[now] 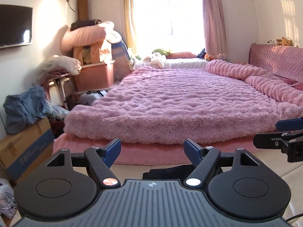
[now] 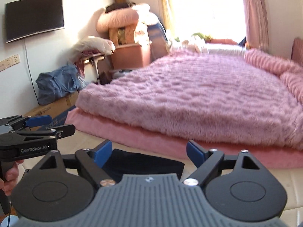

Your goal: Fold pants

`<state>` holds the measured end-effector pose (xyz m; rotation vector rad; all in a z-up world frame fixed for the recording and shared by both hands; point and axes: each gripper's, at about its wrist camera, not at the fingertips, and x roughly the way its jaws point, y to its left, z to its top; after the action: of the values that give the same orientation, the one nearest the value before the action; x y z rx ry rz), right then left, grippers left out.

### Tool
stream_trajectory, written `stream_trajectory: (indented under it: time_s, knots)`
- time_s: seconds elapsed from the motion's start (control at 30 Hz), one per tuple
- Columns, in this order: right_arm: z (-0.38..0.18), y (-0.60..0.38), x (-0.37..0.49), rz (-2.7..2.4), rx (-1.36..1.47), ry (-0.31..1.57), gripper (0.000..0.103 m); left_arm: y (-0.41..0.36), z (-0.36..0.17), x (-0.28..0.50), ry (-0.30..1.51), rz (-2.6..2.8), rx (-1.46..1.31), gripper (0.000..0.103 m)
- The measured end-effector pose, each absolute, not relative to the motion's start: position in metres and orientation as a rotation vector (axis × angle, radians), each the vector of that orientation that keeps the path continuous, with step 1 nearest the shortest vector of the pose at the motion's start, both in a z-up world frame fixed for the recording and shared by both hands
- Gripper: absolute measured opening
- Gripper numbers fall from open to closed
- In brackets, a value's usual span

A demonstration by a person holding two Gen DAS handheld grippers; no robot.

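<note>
Dark folded pants (image 2: 144,162) lie on a pale surface just below and ahead of my grippers; in the left wrist view only a dark strip of the pants (image 1: 166,171) shows behind the gripper body. My left gripper (image 1: 152,148) is open and empty, held above the pants; it also shows from the side in the right wrist view (image 2: 49,124). My right gripper (image 2: 149,151) is open and empty, above the pants; it appears at the right edge of the left wrist view (image 1: 284,132).
A bed with a fluffy pink blanket (image 1: 180,102) fills the view ahead. To the left stand a cardboard box (image 1: 26,147) with blue cloth on it, stacked bedding (image 1: 89,36) and a wall TV (image 1: 15,26). A bright window (image 1: 168,13) is behind.
</note>
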<state>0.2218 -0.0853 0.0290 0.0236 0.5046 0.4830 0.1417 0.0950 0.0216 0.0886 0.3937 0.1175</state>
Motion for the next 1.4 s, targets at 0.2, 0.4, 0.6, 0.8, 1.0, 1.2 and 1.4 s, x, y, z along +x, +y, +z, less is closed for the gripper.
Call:
stream_trajectory:
  time_s: [0.2,0.4,0.6,0.8,1.0,1.2,1.4]
  knots:
    - [0.046,-0.084,0.162,0.395,-0.048,0.434,0.082,0.084,0.028,0.110,0.371,0.180,0.114,0.089]
    - [0.035,-0.096,0.113,0.367,-0.031,0.462,0.082,0.080,0.015,0.080,0.423,0.170,0.035,0.089]
    - [0.016,-0.098,0.088,0.355,-0.026,0.517,0.082,0.072,-0.010,0.061,0.511,0.174,0.059,0.089]
    - [-0.001,-0.092,0.084,0.351,-0.017,0.579,0.082,0.071,-0.023,0.054,0.580,0.165,0.044,0.089]
    - [-0.019,-0.090,0.083,0.349,-0.023,0.633,0.082,0.069,-0.037,0.053,0.635,0.152,0.040,0.089]
    - [-0.037,-0.086,0.085,0.338,-0.038,0.698,0.082,0.068,-0.046,0.052,0.679,0.143,0.041,0.089]
    - [-0.043,-0.082,0.089,0.352,-0.042,0.734,0.082,0.068,-0.049,0.054,0.707,0.146,0.042,0.089]
